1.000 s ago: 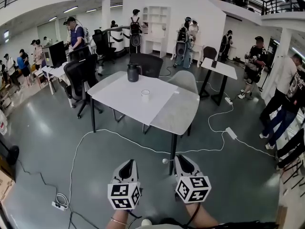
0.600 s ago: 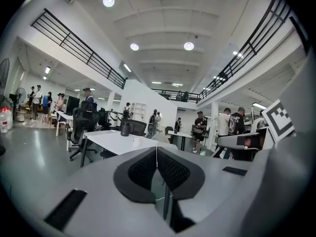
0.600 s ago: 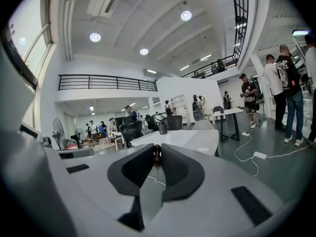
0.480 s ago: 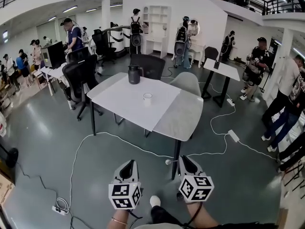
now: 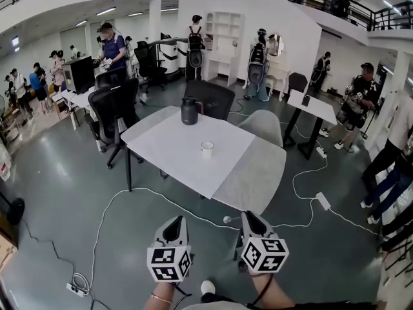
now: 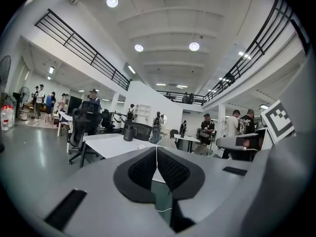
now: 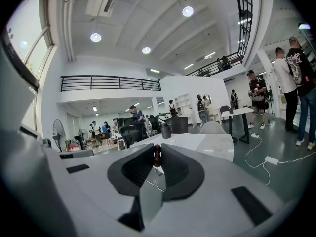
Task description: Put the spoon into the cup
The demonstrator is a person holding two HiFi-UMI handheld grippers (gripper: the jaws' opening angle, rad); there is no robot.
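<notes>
- Step in hand, by judgement: carrying the spoon to the table, not yet at the insertion stage.
- Right gripper (image 5: 248, 217): clamped on the spoon (image 5: 224, 219), with the pale bowl end projecting left of the jaw tips in the head view and a dark handle section pinched between the pads in the right gripper view.
- Left gripper (image 5: 174, 223): pressed together on nothing, held low just beside the right one.
- Cup (image 5: 207, 148): white, upright, near the middle of the white table (image 5: 169, 148), well apart from both grippers, with a dark jug (image 5: 188, 111) behind it at the far edge.
- Approach the near table edge with an eye on the white cable (image 5: 139, 188) lying across the floor on the way.
- Maintain firm pressure on the handle during the walk. Narrow pinch point, so probably prone to swivelling under a jolt.
- On arrival, raise the right gripper above the cup rim, rotate the wrist to point the bowl end down, centre over the opening, then lower.
- Release only with the bowl end inside. Light cup, likely easy to tip through a sideways knock on the rim.
- If needed, brace the cup wall with the left gripper.
</notes>
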